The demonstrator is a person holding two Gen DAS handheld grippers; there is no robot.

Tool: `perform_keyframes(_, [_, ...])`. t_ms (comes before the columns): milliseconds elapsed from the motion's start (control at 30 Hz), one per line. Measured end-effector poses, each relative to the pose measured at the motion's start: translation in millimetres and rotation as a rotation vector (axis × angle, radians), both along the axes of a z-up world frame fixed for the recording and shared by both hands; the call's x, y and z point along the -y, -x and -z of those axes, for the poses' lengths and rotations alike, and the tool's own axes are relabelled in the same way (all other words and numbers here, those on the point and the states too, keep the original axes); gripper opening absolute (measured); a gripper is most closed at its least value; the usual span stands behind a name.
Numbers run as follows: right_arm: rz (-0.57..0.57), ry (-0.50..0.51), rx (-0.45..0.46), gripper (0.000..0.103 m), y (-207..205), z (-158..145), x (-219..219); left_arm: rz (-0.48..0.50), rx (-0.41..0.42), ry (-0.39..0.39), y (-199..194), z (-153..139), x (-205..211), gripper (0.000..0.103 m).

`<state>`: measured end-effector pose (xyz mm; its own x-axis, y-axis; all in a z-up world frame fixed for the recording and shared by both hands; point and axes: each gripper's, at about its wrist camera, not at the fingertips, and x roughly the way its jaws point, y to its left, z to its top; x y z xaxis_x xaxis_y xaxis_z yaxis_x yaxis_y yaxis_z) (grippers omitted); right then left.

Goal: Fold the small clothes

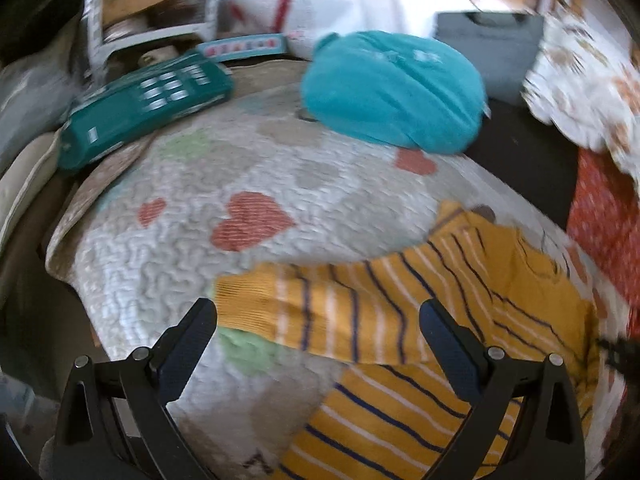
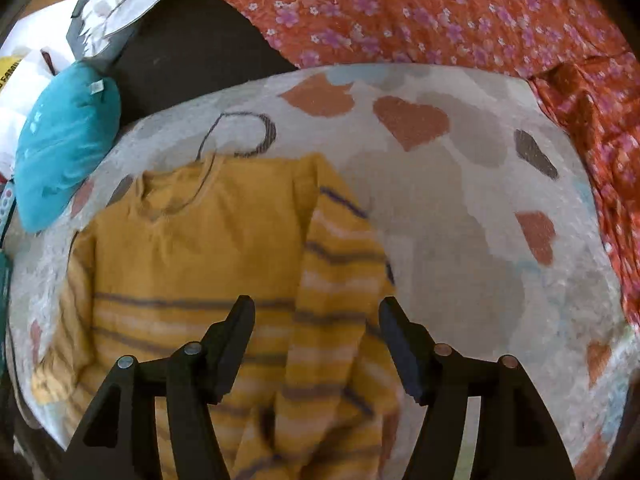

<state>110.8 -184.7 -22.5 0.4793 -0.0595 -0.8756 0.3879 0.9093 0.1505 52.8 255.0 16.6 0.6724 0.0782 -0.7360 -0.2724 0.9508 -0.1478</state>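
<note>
A small mustard-yellow sweater (image 2: 192, 248) with dark and white stripes lies flat on a quilted heart-print blanket (image 2: 460, 208), neck toward the far side. One striped sleeve (image 2: 340, 280) is folded down along its right side. My right gripper (image 2: 316, 308) hovers open above the sweater's lower body, nothing between its fingers. In the left wrist view the sweater (image 1: 460, 292) lies at the lower right with a striped sleeve (image 1: 312, 312) stretched out to the left. My left gripper (image 1: 318, 312) stands open over that sleeve, and its pads do not press on the cloth.
A teal folded garment (image 1: 394, 88) rests at the blanket's (image 1: 248, 264) far edge, beside a green toy phone (image 1: 148, 108). An orange floral cloth (image 2: 440, 12) covers the far right. A grey garment (image 1: 488, 52), white bags and a shelf crowd the back.
</note>
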Motion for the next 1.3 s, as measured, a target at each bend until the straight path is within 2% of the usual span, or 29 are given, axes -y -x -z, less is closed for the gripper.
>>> perform_keyframes(100, [-0.006,0.025,-0.029,0.070,-31,10,8,0.047,-0.013,-0.041,-4,5,21,0.101])
perform_keyframes(200, [0.004,0.109,-0.078,0.070,-63,29,16,0.081,-0.034,-0.072,-9,12,37,0.101])
perform_keyframes(233, [-0.002,0.105,-0.086,0.071,-67,34,20,0.087,-0.042,-0.080,-11,14,40,0.101])
perform_keyframes(300, [-0.027,0.032,-0.092,0.070,-77,45,31,0.096,-0.067,-0.091,-15,21,47,0.101])
perform_keyframes(333, [-0.042,-0.022,-0.076,0.051,-78,46,35,0.100,-0.081,-0.093,-18,24,49,0.101])
perform_keyframes(367, [-0.055,-0.059,-0.059,0.024,-79,44,38,0.101,-0.092,-0.091,-20,28,51,0.101])
perform_keyframes(400, [-0.073,-0.105,-0.042,0.013,-80,40,41,0.101,-0.100,-0.088,-22,30,53,0.101])
perform_keyframes(433, [-0.070,-0.110,-0.044,0.012,-80,37,44,0.104,-0.109,-0.087,-24,33,55,0.101])
perform_keyframes(467, [-0.056,-0.048,-0.053,0.011,-82,31,49,0.108,-0.117,-0.091,-26,35,58,0.101])
perform_keyframes(633, [0.057,0.100,-0.083,0.004,-91,24,81,0.133,-0.128,-0.110,-29,40,68,0.101])
perform_keyframes(700, [0.045,0.107,-0.108,0.008,-96,28,84,0.128,-0.125,-0.112,-30,38,67,0.101])
perform_keyframes(733, [0.024,0.116,-0.121,0.013,-96,29,79,0.122,-0.123,-0.108,-30,38,66,0.101])
perform_keyframes(800, [-0.008,0.181,-0.109,0.022,-82,19,62,0.110,-0.121,-0.090,-31,36,62,0.101])
perform_keyframes(867, [-0.057,0.125,-0.053,0.052,-51,3,42,0.100,-0.122,-0.074,-30,34,57,0.101])
perform_keyframes(933, [-0.106,0.017,0.008,0.063,-11,-9,16,0.098,-0.125,-0.062,-29,34,54,0.101])
perform_keyframes(1033, [-0.187,-0.101,0.030,0.065,50,-17,-28,0.097,-0.124,-0.048,-25,33,51,0.101])
perform_keyframes(1100, [-0.215,-0.136,0.026,0.065,84,-15,-53,0.097,-0.116,-0.052,-20,32,50,0.101])
perform_keyframes(1200, [-0.206,-0.121,-0.002,0.068,111,-1,-73,0.098,-0.109,-0.054,-12,31,48,0.101])
perform_keyframes(1300, [-0.159,-0.167,-0.006,0.068,128,13,-77,0.094,-0.103,-0.072,-3,31,44,0.101])
